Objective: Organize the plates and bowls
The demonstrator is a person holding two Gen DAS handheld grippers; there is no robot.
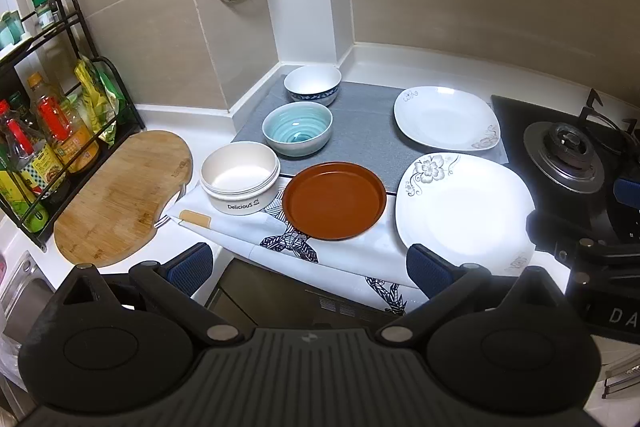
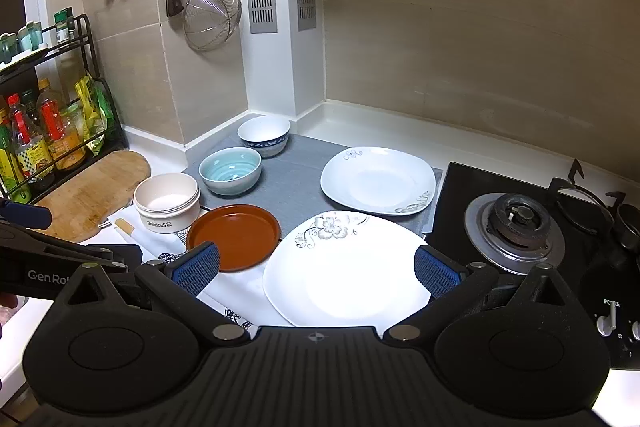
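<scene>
1. While nothing is gripped yet, both tongs are held spread wide and empty above the front edge of the bench: the left tongs (image 1: 308,267) before the brown plate (image 1: 334,200), the right tongs (image 2: 316,269) over the near rim of the large flowered plate (image 2: 348,267).
2. The dishes are laid out apart: the "Delicious" bowl (image 1: 239,177), the teal ribbed bowl (image 1: 297,129) and the blue-patterned bowl (image 1: 313,85) in a line at the left, the smaller flowered plate (image 1: 446,117) behind on the grey mat (image 1: 360,131).
3. The large flowered plate appears to lie partly over the bench edge on a printed cloth (image 1: 352,259); if it is pushed or pinched badly at its thin rim, it could probably slide off and break.
4. The gas burner (image 2: 516,233) stands just beside that plate, so a wide swing could knock it.
5. The knobs of the stove are shown only in the right view; the wooden cutting board (image 1: 120,195) is seen whole only in the left view.
</scene>
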